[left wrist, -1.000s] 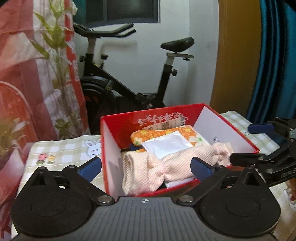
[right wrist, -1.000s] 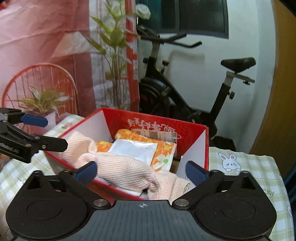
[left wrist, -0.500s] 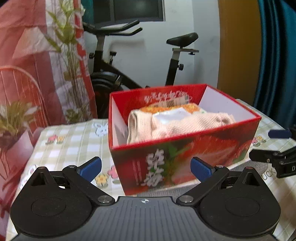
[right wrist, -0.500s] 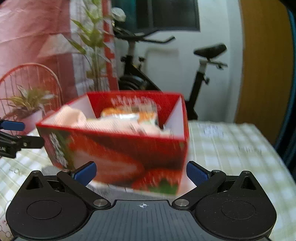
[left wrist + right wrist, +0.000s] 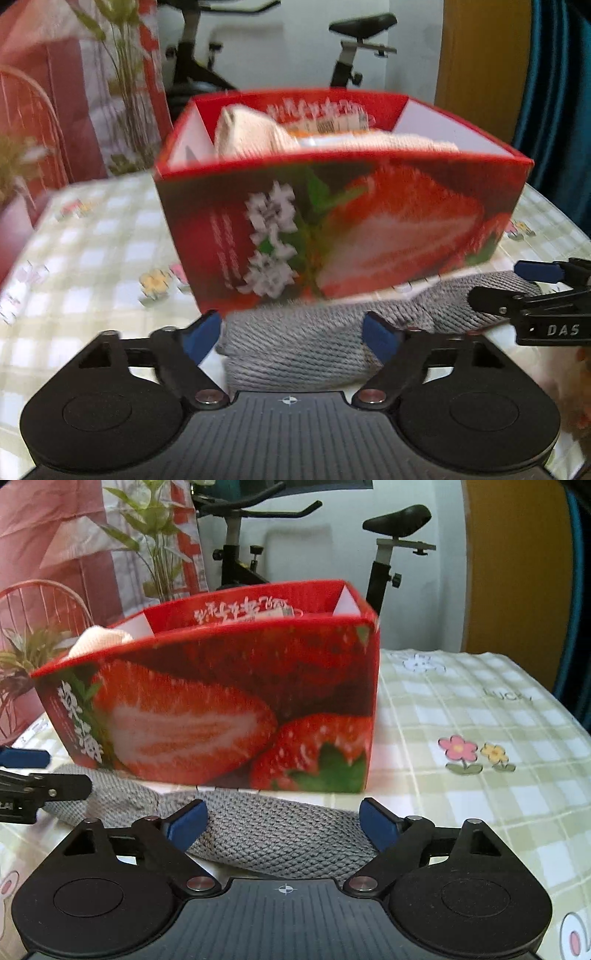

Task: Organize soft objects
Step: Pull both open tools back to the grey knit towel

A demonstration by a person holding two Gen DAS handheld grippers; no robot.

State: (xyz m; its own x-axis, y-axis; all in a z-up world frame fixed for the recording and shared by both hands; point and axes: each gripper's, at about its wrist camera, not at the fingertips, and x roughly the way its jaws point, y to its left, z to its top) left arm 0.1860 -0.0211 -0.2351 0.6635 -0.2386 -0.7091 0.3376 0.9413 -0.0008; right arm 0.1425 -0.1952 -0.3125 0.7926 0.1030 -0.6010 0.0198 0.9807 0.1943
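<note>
A red strawberry-print box [image 5: 343,221] [image 5: 229,701] stands on the checked tablecloth and holds a pink knit cloth [image 5: 251,133] [image 5: 99,638] and orange and white packets. A grey knit cloth [image 5: 295,343] [image 5: 266,834] lies flat on the table in front of the box. My left gripper [image 5: 291,332] is open, its blue fingertips either side of the cloth's left end. My right gripper [image 5: 282,823] is open, straddling the cloth's right end. Each gripper shows at the edge of the other's view, the right one [image 5: 535,291] and the left one [image 5: 33,775].
The green checked tablecloth [image 5: 480,720] extends right and left of the box. An exercise bike [image 5: 258,554], a plant [image 5: 159,546] and a red wire chair [image 5: 44,605] stand behind the table. A blue curtain [image 5: 561,103] hangs at the right.
Both grippers have dropped from above the box to table level in front of it. The grey cloth has come into view between their open fingers.
</note>
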